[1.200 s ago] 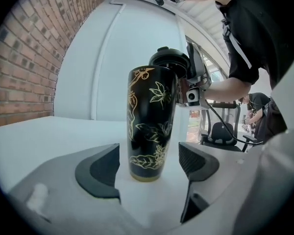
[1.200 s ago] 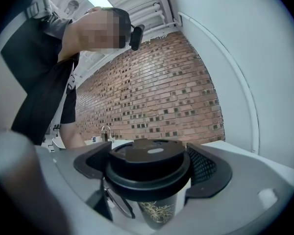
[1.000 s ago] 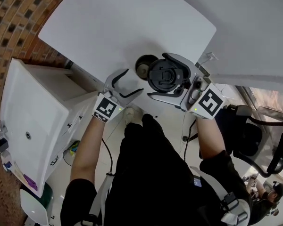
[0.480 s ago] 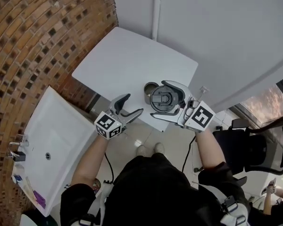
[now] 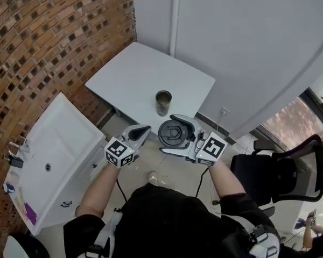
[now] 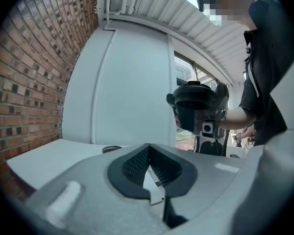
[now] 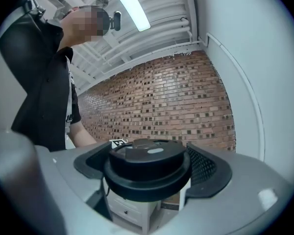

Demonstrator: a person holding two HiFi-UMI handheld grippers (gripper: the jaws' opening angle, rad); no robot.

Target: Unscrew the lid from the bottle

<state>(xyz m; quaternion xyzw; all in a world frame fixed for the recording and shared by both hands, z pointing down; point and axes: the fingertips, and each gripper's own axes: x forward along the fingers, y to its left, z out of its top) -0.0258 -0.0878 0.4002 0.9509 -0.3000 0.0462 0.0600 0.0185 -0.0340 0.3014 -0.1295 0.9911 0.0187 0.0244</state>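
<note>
1. Steel-grey bottle [image 5: 163,102], head view: a plain cylinder with its mouth open, upright on the white tabletop [image 5: 129,74] close to the near edge.
   - Black lid [image 5: 173,133]: a round moulded plastic cap, off the bottle and apart from it, held out past the tabletop's near edge above the floor.
   - Right gripper [image 5: 168,134]: one finger on each side of the lid, clasping it by the rim.
   - Left gripper [image 5: 144,129]: fingers drawn into a single point. It sits just left of the lid and does not touch it.
   - Red-brown brick wall [image 5: 54,42] stands to the left.

2. Left gripper view.
   - Left gripper [image 6: 148,166]: closing to full contact, with nothing between the fingers.
   - Fingers [image 6: 134,163]: black ribbed rubber pads set in smooth grey shells, meeting tip to tip.
   - Bottle [image 6: 111,149]: only the dark metal rim shows, on the matt white tabletop [image 6: 44,158] beyond the fingertips.
   - Lid [image 6: 195,104]: seen side-on, higher up and to the right of the bottle. It has a wide collar above a narrower skirt and is carried by the other gripper.

3. Right gripper view.
   - Right gripper [image 7: 148,173]: closed on the lid [image 7: 147,168], which fills the gap between the fingers.
   - Fingers [image 7: 206,166]: mesh-textured black pads pressing the lid's thick lower rim from both sides.
   - Lid top: flat and satin, with a raised tab and an oval inset.
   - Brick wall [image 7: 171,102] forms the background.
</note>
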